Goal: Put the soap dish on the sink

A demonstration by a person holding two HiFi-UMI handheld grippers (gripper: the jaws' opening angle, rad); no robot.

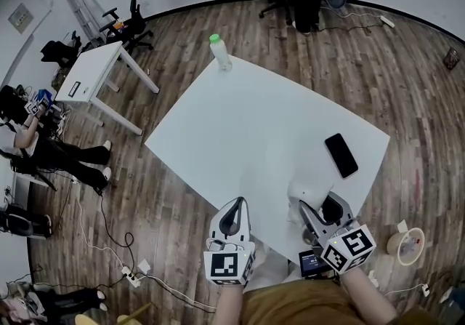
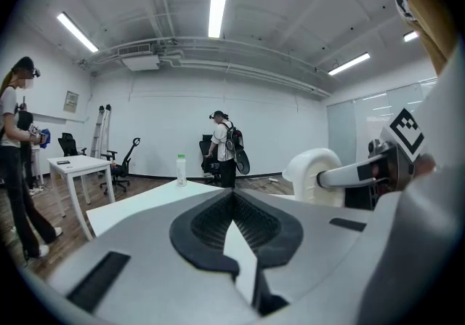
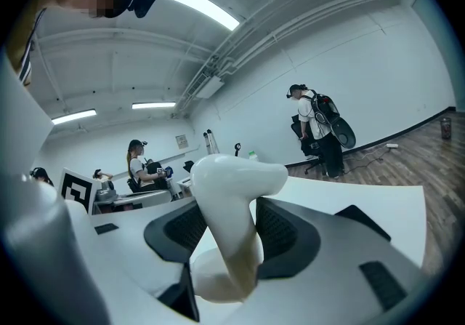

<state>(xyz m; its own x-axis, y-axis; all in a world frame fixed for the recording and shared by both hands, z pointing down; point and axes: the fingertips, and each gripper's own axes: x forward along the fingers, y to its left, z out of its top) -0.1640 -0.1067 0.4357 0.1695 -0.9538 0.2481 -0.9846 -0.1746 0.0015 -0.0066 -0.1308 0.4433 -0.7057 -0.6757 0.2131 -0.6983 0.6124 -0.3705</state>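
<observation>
Fingers (image 3: pixel 290 233) of the right gripper (image 3: pixel 225 236) pinch the soap dish (image 3: pixel 231 185) narrowly; it could swivel loose near the counter (image 1: pixel 247 120) edge. The left gripper (image 2: pixel 234 203) fingers are together, empty.

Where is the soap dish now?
The soap dish is clamped in the right tongs, lower right of the head view, near the black phone.
</observation>
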